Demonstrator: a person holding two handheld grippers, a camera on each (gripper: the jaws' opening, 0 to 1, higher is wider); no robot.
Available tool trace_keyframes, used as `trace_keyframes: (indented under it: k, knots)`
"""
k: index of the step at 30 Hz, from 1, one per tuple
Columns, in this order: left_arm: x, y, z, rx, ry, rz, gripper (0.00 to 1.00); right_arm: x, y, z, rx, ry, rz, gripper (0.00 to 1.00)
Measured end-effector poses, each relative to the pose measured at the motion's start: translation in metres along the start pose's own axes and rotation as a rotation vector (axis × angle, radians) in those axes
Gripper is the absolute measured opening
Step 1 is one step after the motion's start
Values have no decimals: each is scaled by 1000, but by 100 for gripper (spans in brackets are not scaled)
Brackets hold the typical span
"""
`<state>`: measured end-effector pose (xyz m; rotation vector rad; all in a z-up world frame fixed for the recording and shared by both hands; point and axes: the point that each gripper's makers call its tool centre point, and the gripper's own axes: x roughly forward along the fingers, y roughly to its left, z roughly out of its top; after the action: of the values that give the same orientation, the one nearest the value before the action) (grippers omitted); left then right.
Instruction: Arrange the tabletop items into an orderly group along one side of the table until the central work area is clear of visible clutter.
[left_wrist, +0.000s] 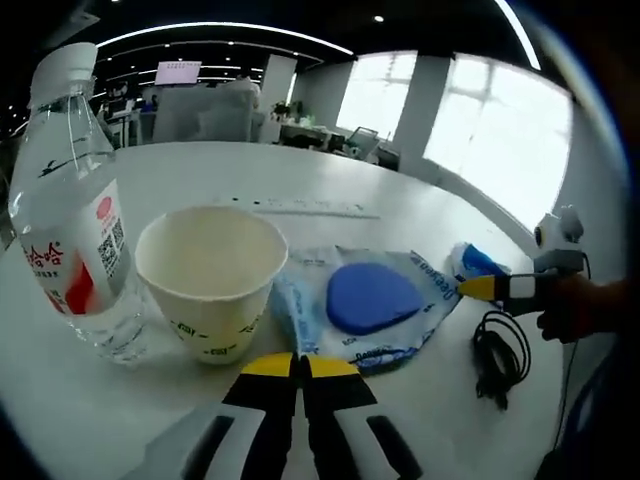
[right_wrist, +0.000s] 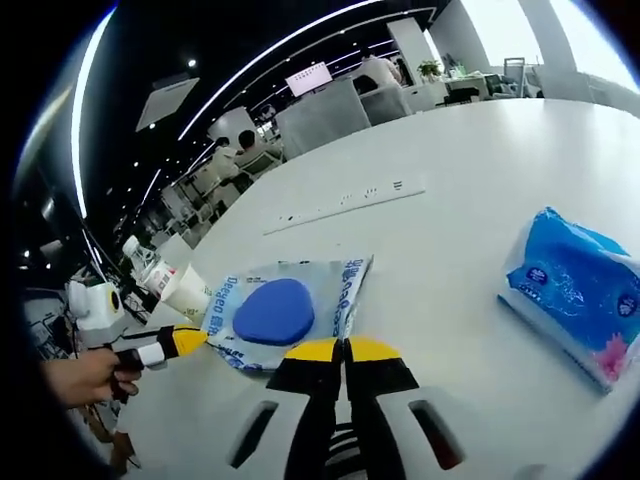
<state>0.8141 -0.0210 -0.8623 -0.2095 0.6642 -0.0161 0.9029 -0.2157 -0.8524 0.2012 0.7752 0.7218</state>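
White table (left_wrist: 330, 190), paper cup (left_wrist: 212, 280) empty, water bottle (left_wrist: 75, 215) capped

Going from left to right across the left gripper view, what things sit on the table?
Water bottle → paper cup → clear packet with a blue pad → black cable, with the other hand-held gripper reaching in from the right.
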Motion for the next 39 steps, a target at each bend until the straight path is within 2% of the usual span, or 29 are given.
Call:
trace_keyframes:
  k: [2,4,11,15,25,30,34,37,39]
  knots:
    - [1,1,-2,9,3,1,1,-1,1,-3,-15,11,4,0]
    - [1,1,-1,11,2,9,2,-1,0,-9,-84,43,7,0]
    - [-4,4,1,21,-9,14,4,-2,2,-9,-72,35,-8,2]
    - [-5,3,4,22,-19,7,4,-4,4,-8,-83,25,-3,9]
    - [-15,-8,7,63,-21,3,15,-13,3,-2,-80,-5,-3,26]
    - [-19,-24,10,98,-30,-36,16,-27,3,5,-83,-33,-8,32]
    - [-24,-50,16,159,-42,-75,19,-40,-1,9,-112,-60,-23,37]
    - [-23,-65,25,193,-57,-116,22,-50,-8,13,-114,-89,-46,41]
    - [-17,-67,24,215,-51,-141,23,-57,-10,15,-110,-97,-54,42]
